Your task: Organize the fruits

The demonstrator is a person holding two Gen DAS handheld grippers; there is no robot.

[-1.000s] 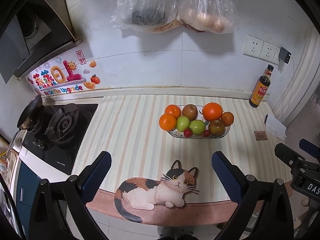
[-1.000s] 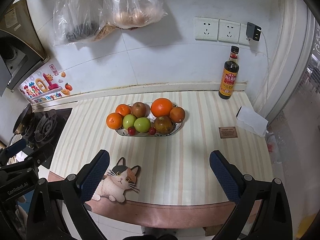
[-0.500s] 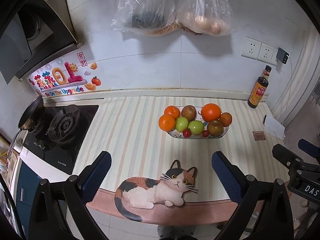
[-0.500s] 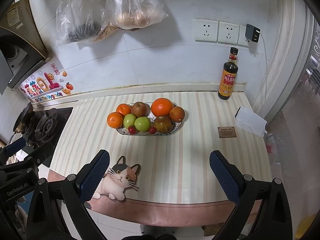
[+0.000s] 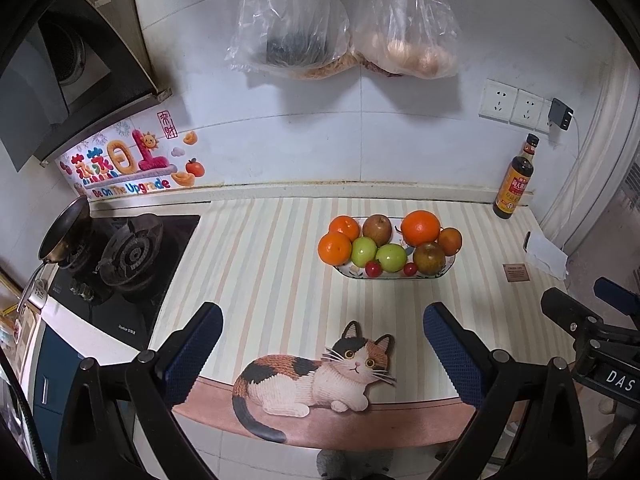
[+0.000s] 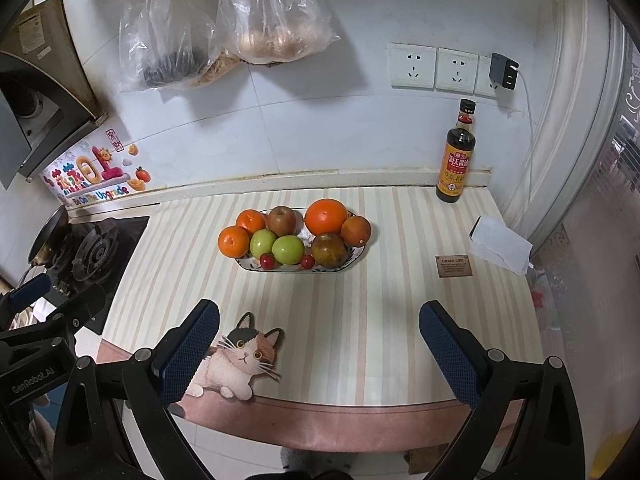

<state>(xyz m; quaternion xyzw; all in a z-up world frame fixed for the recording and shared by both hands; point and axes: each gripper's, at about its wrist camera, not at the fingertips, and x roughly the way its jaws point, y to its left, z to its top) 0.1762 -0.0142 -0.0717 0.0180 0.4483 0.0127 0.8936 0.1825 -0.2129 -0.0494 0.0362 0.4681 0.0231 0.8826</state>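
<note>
Your left gripper [image 5: 322, 354] hangs over the near edge of the striped surface [image 5: 272, 272], fingers spread wide and holding nothing; between them lies the printed cat [image 5: 316, 376] on the mat. Your right gripper [image 6: 319, 354] is just as wide apart and just as empty, with the cat at its 9 o'clock, partly behind the left finger.

The fruit dish [image 6: 280, 269] sits at 12 o'clock from your right gripper, well apart from it, and at about 1 o'clock from your left. In it: a large orange [image 6: 326, 216] at the back right, a reddish-brown apple [image 6: 281, 220] beside it, two smaller oranges [image 6: 233, 241] at the left end, two green apples [image 6: 288, 249] in the middle front, a dark brownish fruit [image 6: 329, 249] at the front right, a darker orange [image 6: 356, 230] at the right end, and two small red fruits [image 6: 267, 261] along the front rim.

A dark sauce bottle [image 6: 458, 160] stands upright against the wall at 1 o'clock. The gas stove [image 5: 128, 252] is at 10 o'clock from your left gripper.
</note>
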